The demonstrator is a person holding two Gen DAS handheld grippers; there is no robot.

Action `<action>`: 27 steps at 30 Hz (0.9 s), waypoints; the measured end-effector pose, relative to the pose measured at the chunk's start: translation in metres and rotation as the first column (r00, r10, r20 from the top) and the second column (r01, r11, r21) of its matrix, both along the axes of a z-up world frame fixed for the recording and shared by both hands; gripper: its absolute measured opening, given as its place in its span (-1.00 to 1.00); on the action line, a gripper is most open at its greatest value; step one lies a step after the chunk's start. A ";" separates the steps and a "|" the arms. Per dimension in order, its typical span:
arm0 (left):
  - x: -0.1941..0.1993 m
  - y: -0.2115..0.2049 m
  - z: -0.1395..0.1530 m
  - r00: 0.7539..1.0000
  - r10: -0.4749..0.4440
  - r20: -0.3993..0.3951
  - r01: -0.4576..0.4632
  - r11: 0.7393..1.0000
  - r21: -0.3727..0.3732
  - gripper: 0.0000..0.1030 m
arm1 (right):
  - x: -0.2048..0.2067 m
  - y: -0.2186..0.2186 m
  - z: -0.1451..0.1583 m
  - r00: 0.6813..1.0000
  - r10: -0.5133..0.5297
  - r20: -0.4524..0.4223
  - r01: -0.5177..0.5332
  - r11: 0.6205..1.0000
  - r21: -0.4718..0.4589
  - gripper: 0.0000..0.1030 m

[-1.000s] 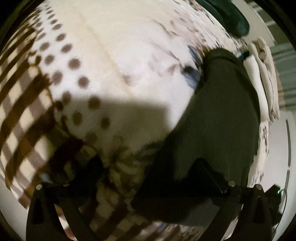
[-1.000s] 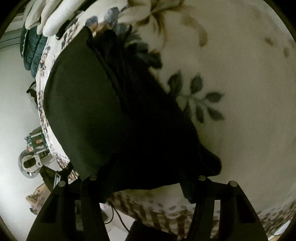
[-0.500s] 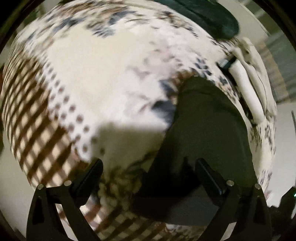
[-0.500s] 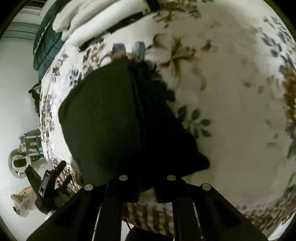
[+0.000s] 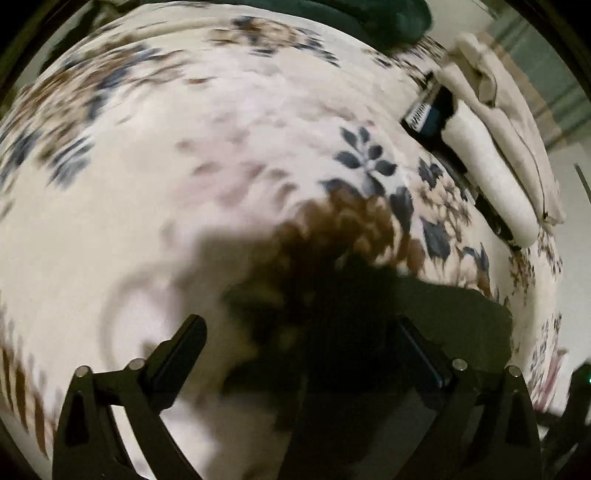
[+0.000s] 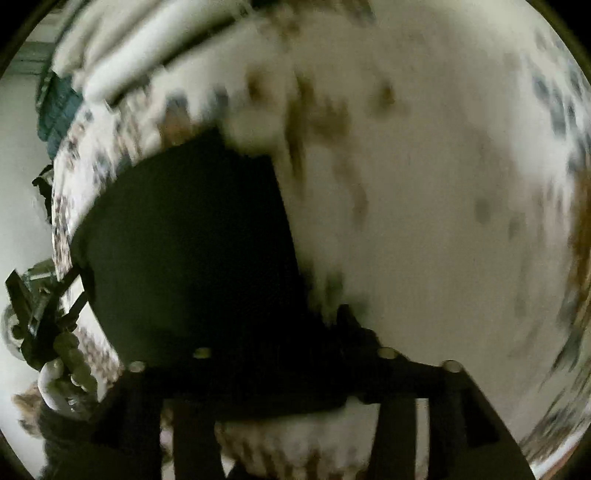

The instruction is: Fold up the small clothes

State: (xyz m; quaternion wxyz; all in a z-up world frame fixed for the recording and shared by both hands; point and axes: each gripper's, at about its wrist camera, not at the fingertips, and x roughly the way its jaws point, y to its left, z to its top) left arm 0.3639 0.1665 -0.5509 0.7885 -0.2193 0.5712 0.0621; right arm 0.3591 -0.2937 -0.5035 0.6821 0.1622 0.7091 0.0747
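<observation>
A small dark green garment lies folded on a floral bedspread. It fills the lower right of the left wrist view and the lower left of the right wrist view. My left gripper is open, its right finger over the garment's near edge and its left finger over bare bedspread. My right gripper sits low over the garment's near edge; its fingers are dark against the cloth and the view is blurred.
A folded cream cloth pile and a dark box lie at the bed's far right. A teal quilt lies at the far edge. White floor and small clutter lie beyond the bed's left side.
Both grippers have pulled back and risen from the garment. The right gripper, shut half a second ago, seems wider now. The left gripper stayed open and swung toward the bed's far side.
</observation>
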 end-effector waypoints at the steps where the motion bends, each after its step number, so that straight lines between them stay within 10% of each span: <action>1: 0.006 0.001 -0.004 1.000 -0.004 -0.007 0.004 1.000 -0.006 0.95 | 0.013 0.004 0.001 1.000 0.007 0.018 -0.007 1.000 0.015 0.03; 11: -0.033 0.010 0.029 0.994 0.082 0.076 -0.080 0.996 -0.030 0.94 | 0.115 0.155 0.047 0.918 0.379 0.119 -0.392 0.912 0.124 0.03; 21: -0.081 -0.005 -0.015 0.990 0.137 0.027 -0.133 0.984 -0.115 0.95 | 0.099 0.387 -0.014 0.505 0.863 0.009 -0.863 0.504 0.040 -0.11; 22: -0.081 -0.006 -0.015 0.990 0.138 0.027 -0.134 0.985 -0.113 0.95 | 0.100 0.394 -0.022 0.504 0.864 -0.006 -0.863 0.504 0.032 -0.70; 27: -0.078 -0.006 -0.018 0.990 0.139 0.036 -0.133 0.982 -0.135 0.95 | 0.146 0.365 -0.056 0.773 0.609 -0.176 -0.577 0.791 0.201 -0.83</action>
